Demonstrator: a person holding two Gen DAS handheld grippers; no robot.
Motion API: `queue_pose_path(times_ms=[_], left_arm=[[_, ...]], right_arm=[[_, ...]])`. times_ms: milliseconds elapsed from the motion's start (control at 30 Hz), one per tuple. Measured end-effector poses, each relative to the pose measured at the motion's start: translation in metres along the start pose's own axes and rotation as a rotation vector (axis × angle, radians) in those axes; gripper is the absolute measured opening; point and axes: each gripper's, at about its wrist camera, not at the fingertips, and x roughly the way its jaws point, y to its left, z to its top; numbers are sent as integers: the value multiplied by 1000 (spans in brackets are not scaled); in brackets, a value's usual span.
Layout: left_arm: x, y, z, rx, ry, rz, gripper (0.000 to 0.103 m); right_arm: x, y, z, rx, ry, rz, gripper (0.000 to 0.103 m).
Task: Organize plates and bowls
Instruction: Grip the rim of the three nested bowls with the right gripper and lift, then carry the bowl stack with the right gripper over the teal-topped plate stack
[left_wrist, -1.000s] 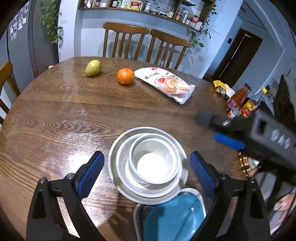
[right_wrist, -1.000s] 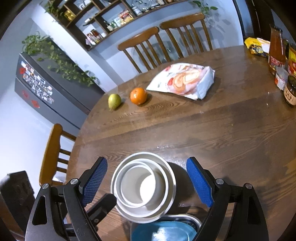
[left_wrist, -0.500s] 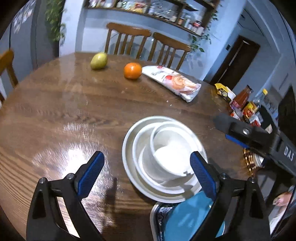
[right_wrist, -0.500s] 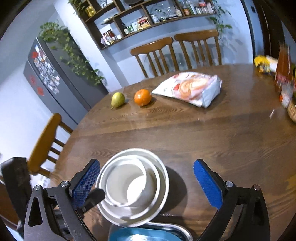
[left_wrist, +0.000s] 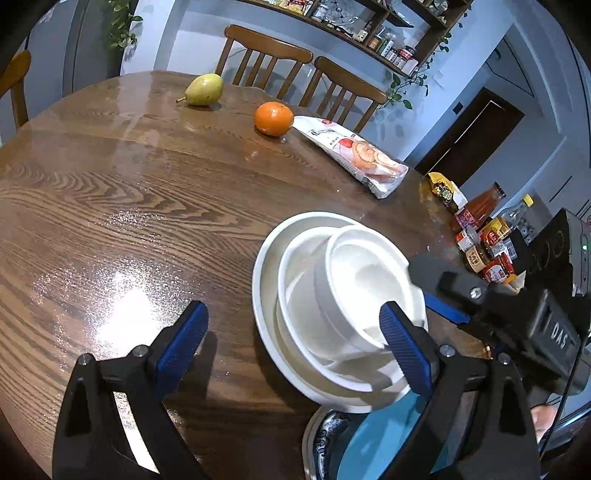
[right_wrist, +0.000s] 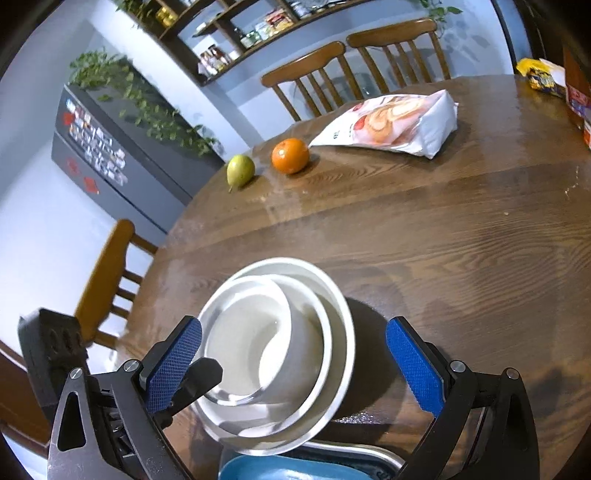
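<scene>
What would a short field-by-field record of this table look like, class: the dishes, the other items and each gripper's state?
Surface: round wooden table
Stacked dishes: white bowls nested, the smallest tilted inside, on a white plate
Nearest dish: blue plate at the near edge, partly under the stack
Fruit: pear and orange, apart
Packet: snack bag lying flat
Far right: bottles and jars
Left gripper: open, holding nothing
Right gripper: open around the stack, not gripping

Bright overhead glare on glossy table, fisheye-warped edges.
</scene>
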Motion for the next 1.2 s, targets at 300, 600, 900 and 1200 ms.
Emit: queue_pose_path(times_ms=[300,600,900,1200], left_arm=[[4,1,-2,-5,-13,-24,93],[6,6,-2,-22,-6,-46,93],[9,11,-2,-64,3,-77,93],[5,3,-5,-25,-17,-129,79]], right_arm=[[8,-3,-3,10,21,1,89],[10,-1,-5,10,17,3,86],[15,-5,-6,57,39,48,86],[19,-4,-8,73,52,82,86]])
